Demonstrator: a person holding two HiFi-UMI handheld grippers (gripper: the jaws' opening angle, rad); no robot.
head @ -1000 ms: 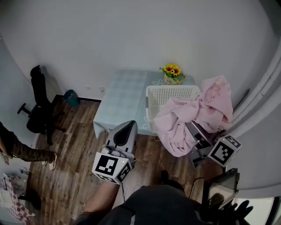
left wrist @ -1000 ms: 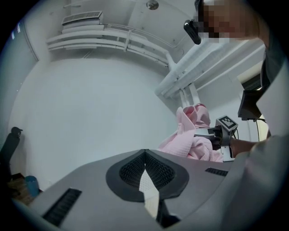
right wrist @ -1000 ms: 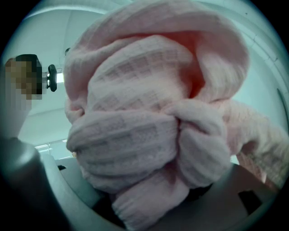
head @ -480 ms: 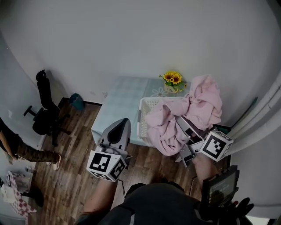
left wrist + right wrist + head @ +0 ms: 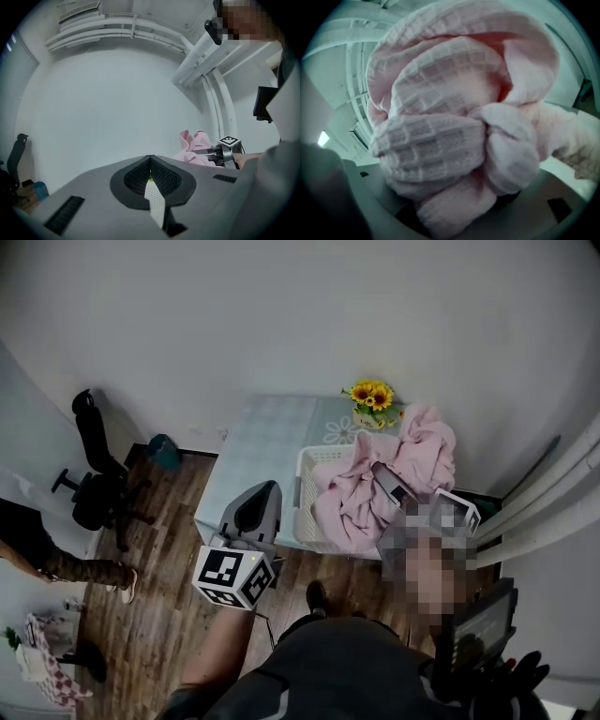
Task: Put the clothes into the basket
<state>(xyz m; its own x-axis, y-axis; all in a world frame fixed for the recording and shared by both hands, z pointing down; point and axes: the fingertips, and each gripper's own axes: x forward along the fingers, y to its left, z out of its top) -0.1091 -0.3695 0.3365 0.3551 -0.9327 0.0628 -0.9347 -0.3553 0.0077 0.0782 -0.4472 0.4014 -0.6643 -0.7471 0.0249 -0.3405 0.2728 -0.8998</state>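
Pink cloth (image 5: 349, 504) bunched thick in the right gripper's (image 5: 386, 482) wide-set jaws, over the basket (image 5: 306, 474). Left gripper (image 5: 255, 514) just beside the basket, jaws together, empty. Risk: folds overhang the basket's rim; released now, their weight may drag the cloth out.

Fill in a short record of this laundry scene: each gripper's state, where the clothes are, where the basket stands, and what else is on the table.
left gripper: shut, empty, left of the basket
right gripper: shut on the pink garment
pink garment: bunched over the basket, partly inside, spilling over the rim
basket: white, on the table's near right part
table: pale cloth, against the wall
sunflowers: on the table behind the basket
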